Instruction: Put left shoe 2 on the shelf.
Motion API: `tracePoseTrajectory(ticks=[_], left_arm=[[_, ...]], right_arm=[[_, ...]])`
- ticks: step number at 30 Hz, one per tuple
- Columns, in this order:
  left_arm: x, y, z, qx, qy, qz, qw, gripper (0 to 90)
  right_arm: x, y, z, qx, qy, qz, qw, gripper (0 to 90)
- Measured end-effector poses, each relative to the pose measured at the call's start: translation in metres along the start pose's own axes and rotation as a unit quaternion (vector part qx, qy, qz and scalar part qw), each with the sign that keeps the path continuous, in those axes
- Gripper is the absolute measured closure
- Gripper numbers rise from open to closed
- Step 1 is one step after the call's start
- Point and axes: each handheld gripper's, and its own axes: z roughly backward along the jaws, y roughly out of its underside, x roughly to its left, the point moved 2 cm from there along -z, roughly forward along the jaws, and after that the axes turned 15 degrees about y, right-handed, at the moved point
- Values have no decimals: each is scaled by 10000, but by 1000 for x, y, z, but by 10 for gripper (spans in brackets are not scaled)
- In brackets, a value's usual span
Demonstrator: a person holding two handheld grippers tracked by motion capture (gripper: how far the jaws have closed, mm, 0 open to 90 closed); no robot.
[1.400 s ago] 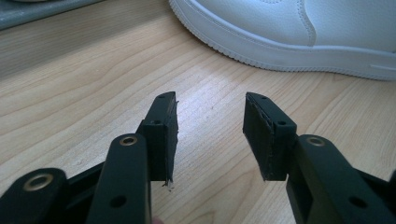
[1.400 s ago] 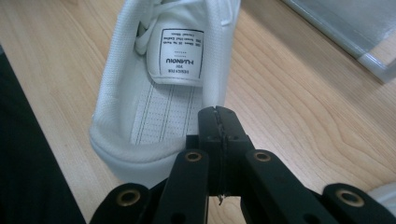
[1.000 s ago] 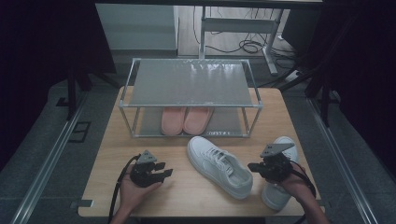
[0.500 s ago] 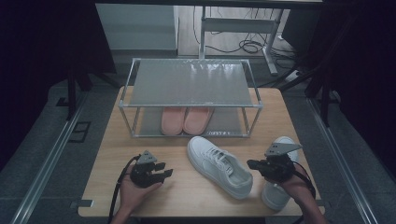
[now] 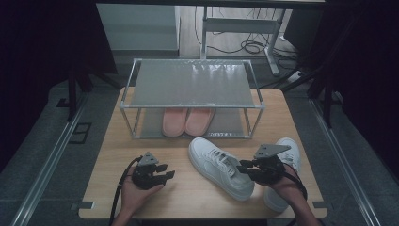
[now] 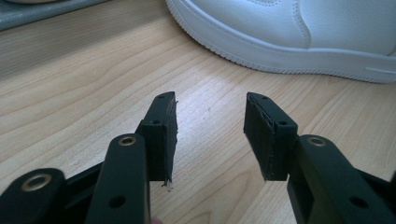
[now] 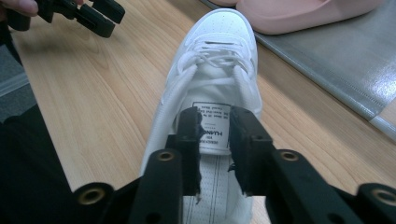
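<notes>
A white sneaker point(image 5: 219, 165) lies on the wooden table point(image 5: 188, 197), toe toward the rack. My right gripper point(image 5: 242, 165) is at its heel end. In the right gripper view its jaws have just been opening, and the right gripper point(image 7: 215, 114) stands a little open over the sneaker point(image 7: 219, 42), with the labelled tongue point(image 7: 214, 133) showing in the gap. A second white sneaker point(image 5: 289, 150) lies partly under my right hand. My left gripper point(image 5: 167, 174) rests open to the sneaker's left. In its own view the left gripper point(image 6: 210, 100) holds nothing above bare wood, the sneaker's sole point(image 6: 289, 51) just ahead.
A metal-framed rack point(image 5: 193, 84) with a grey top shelf stands at the back of the table. A pair of pink slippers point(image 5: 188, 120) sits on its lower shelf point(image 7: 336, 60). Bare wood lies between the two grippers and along the front edge.
My right gripper has shifted a little to the left over the sneaker's heel end. The left gripper and both sneakers stay where they were.
</notes>
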Motion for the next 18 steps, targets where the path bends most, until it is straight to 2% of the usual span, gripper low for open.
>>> tracePoseTrajectory(ticks=[5,12,14,18], left_arm=[[0,0,0,-7,8,-3,10000,546],[1,0,1,-4,8,16,10000,545],[1,0,1,-17,10,14,10000,546],[0,0,3,-38,5,5,10000,546]], right_arm=[[5,-3,-8,129,148,50,9998,615],[9,-5,-24,320,213,124,9992,585],[9,-5,-25,303,170,75,9994,586],[7,-7,-22,195,237,35,9995,583]])
